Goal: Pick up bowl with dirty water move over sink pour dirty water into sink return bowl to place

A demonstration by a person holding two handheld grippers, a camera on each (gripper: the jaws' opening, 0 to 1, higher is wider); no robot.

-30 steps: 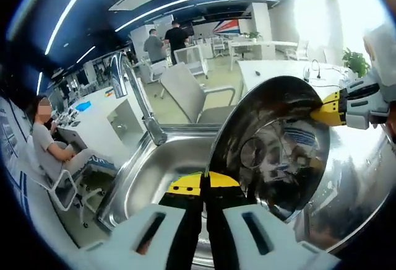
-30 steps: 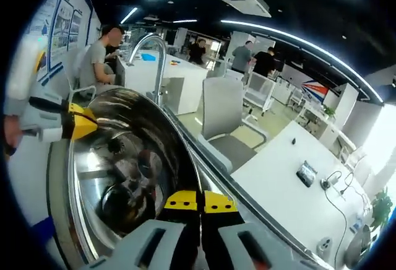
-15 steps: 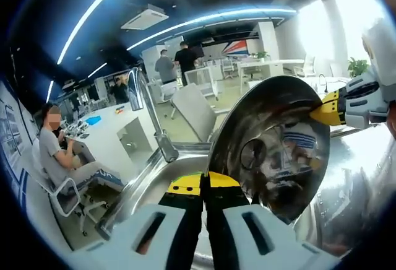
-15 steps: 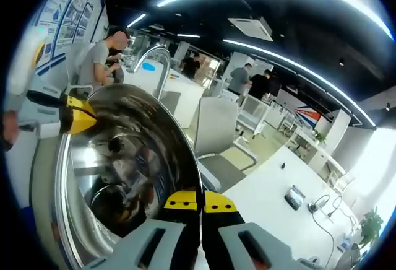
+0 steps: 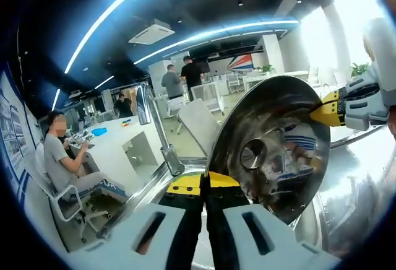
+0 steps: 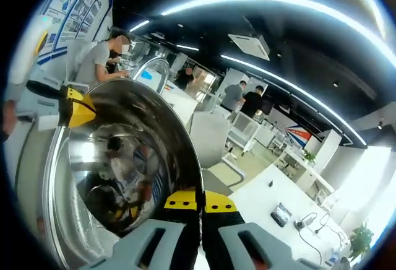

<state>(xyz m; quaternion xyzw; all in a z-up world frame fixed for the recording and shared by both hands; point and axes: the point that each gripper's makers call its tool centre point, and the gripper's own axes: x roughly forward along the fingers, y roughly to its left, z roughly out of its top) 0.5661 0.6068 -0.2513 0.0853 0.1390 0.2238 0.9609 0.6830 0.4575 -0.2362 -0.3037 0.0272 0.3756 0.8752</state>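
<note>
Two grippers on one shiny stainless-steel bowl (image 5: pixel 272 149), I'm holding it from opposite sides of the rim. Left gripper (image 5: pixel 202 183): jaws closed down tight on the near rim, yellow tips pinching the bowl's edge with no gap I can see. Right gripper (image 6: pixel 199 200): same story, jaws clamped together on its side of the rim, bowl (image 6: pixel 114 171) sitting to the left of them.

In the left gripper view the right gripper (image 5: pixel 337 108) comes in from the right, yellow tip on the far rim. In the right gripper view the left gripper (image 6: pixel 69 106) comes in from the left, yellow tip on the upper left rim.

Bowl is tipped steeply on edge, inside facing both cameras, mirror finish full of reflections. Can't tell whether any water is inside. It hangs above the stainless-steel sink (image 5: pixel 158 186); the sink's rim shows low left of the bowl in the left gripper view. Curved chrome tap (image 5: pixel 154 124) stands at the sink's far edge, left of the bowl; its arch (image 6: pixel 151 72) peeks over the bowl's top rim in the right gripper view.

Background: white office tables (image 5: pixel 117 152), grey chair (image 5: pixel 201 124), seated person in grey (image 5: pixel 62 158) far left, two people standing (image 5: pixel 182 81) far back.
</note>
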